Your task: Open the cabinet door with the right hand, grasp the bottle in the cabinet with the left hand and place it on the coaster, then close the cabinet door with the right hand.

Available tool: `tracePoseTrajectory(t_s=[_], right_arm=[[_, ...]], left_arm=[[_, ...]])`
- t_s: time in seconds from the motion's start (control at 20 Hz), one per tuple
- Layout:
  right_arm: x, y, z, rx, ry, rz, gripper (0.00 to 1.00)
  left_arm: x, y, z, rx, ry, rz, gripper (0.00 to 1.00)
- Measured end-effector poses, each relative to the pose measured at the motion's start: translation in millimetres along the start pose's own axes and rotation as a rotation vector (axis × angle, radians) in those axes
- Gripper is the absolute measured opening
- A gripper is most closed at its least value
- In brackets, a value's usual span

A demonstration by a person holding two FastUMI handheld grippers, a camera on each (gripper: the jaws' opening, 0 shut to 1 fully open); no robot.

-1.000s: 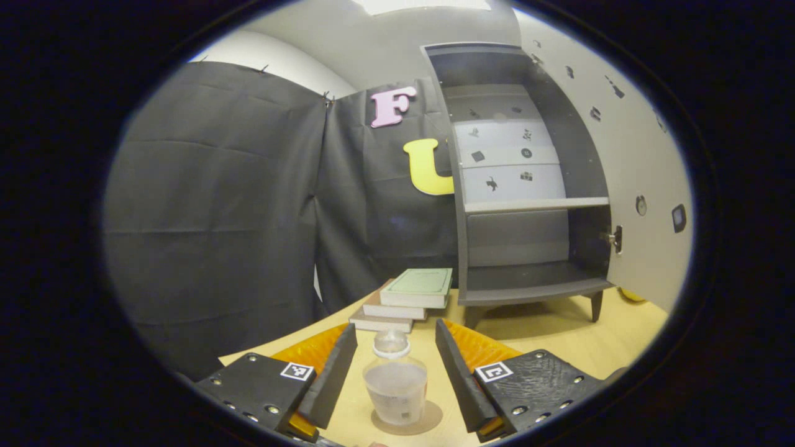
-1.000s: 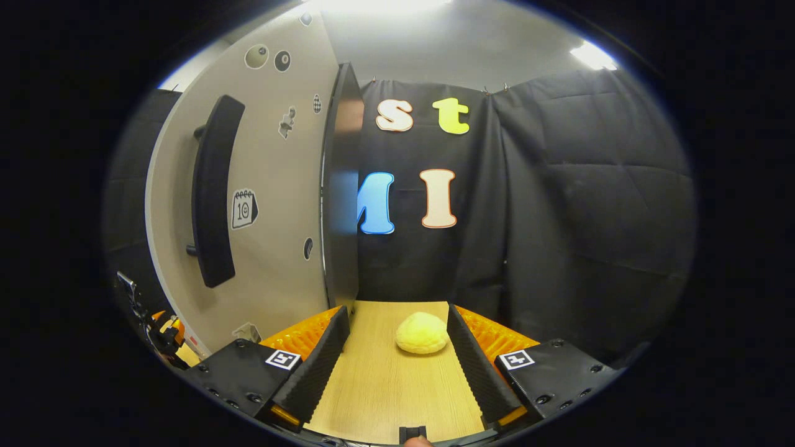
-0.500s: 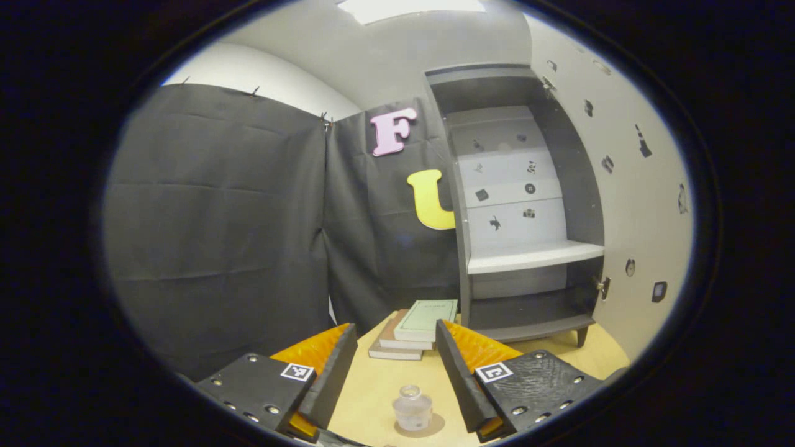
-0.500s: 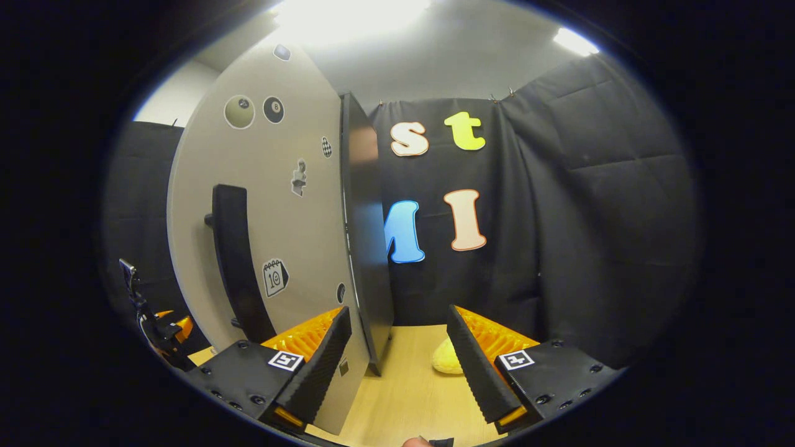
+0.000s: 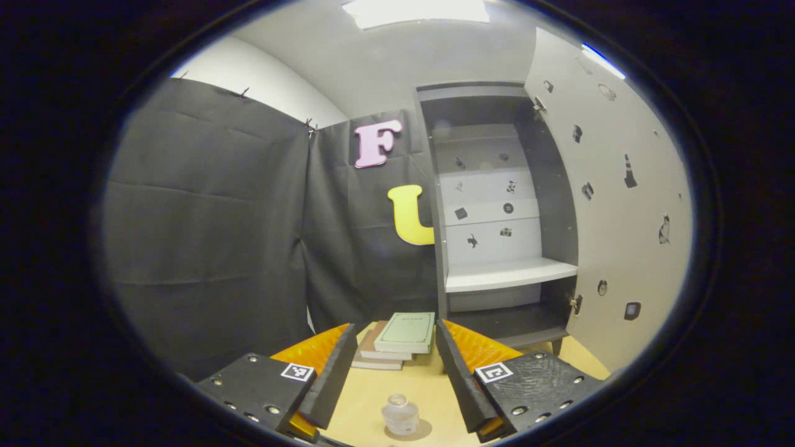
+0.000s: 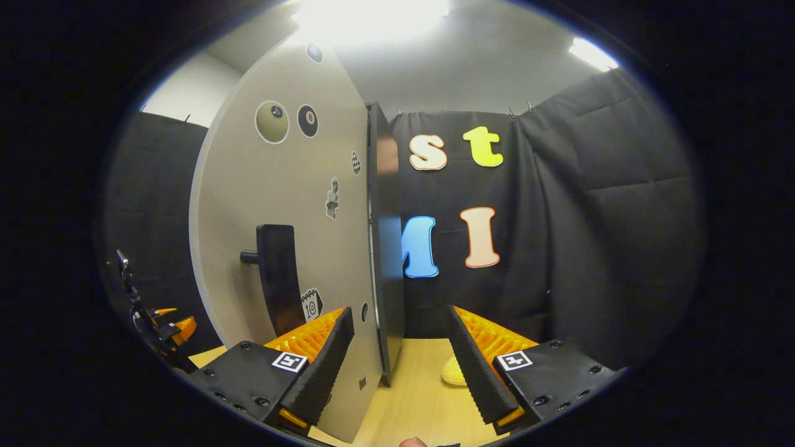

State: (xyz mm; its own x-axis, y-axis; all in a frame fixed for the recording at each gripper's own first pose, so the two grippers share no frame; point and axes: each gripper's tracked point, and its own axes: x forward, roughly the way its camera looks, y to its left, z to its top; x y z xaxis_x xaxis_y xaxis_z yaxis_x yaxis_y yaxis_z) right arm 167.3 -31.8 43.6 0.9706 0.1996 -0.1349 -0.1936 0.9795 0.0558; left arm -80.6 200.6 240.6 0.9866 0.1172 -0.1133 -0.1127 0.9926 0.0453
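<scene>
Bottle [image 5: 400, 415] stands upright on the round coaster [image 5: 417, 429] on the wooden table [image 5: 372, 397], low between the wide-spread fingers of the left gripper [image 5: 391, 372], which touch nothing. Beyond it lie 3 stacked books [image 5: 400, 338], then the cabinet [image 5: 497, 217] with its white shelf [image 5: 509, 273] bare and the door [image 5: 615, 205] swung fully out to the right. In the right gripper view, the door's free edge [image 6: 379, 248] stands between the parted fingers of the right gripper [image 6: 400, 366], the dark handle [image 6: 276, 279] is left of them, and a yellow lump [image 6: 453, 372] sits on the table behind the right finger [image 6: 475, 366]. Since 1 second ago the bottle looks smaller and farther below the left gripper, and the door edge now lies inside the right gripper's gap. The bottle is clear, squat and round-shouldered, with a short neck.
</scene>
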Motion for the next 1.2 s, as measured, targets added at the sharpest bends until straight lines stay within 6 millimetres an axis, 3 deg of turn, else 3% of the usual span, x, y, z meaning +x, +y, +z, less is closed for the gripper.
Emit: tracePoseTrajectory(t_s=[0.2,0.25,0.35,0.4,0.5,0.75,0.9,0.95,1.0,1.2], right_arm=[[1.3,10.9,1.4,-0.034,0.014,-0.027,0.90],[3.4,15.5,0.6,-0.031,0.017,-0.025,0.95],[3.4,27.5,0.7,-0.030,0.020,-0.016,0.95],[3.2,33.7,0.6,-0.029,0.022,-0.010,0.90],[5.2,44.4,1.1,-0.030,0.024,0.001,0.95],[6.0,69.0,-0.2,-0.035,0.028,0.016,0.95],[10.6,73.4,-0.4,-0.048,0.029,0.002,0.95],[12.4,75.3,-0.5,-0.050,0.030,0.000,0.90],[13.6,78.1,-0.8,-0.046,0.031,0.003,0.95],[18.0,94.0,0.0,-0.041,0.035,0.024,0.95]], left_arm=[[15.7,8.4,2.3,-0.014,-0.012,-0.037,0.76],[19.3,10.7,5.3,-0.021,-0.018,-0.045,0.77],[25.0,16.2,8.3,-0.018,-0.033,-0.053,0.76],[27.4,19.2,8.4,-0.012,-0.036,-0.056,0.76],[29.7,23.1,8.6,-0.002,-0.045,-0.065,0.76],[36.6,38.1,-3.0,0.004,-0.035,-0.072,0.76],[40.2,52.4,-10.4,-0.003,-0.022,-0.060,0.76],[41.1,56.5,-13.1,-0.004,-0.019,-0.055,0.76],[42.5,59.8,-14.6,-0.005,-0.015,-0.053,0.79],[46.1,68.1,-19.4,-0.010,-0.008,-0.049,0.76]])
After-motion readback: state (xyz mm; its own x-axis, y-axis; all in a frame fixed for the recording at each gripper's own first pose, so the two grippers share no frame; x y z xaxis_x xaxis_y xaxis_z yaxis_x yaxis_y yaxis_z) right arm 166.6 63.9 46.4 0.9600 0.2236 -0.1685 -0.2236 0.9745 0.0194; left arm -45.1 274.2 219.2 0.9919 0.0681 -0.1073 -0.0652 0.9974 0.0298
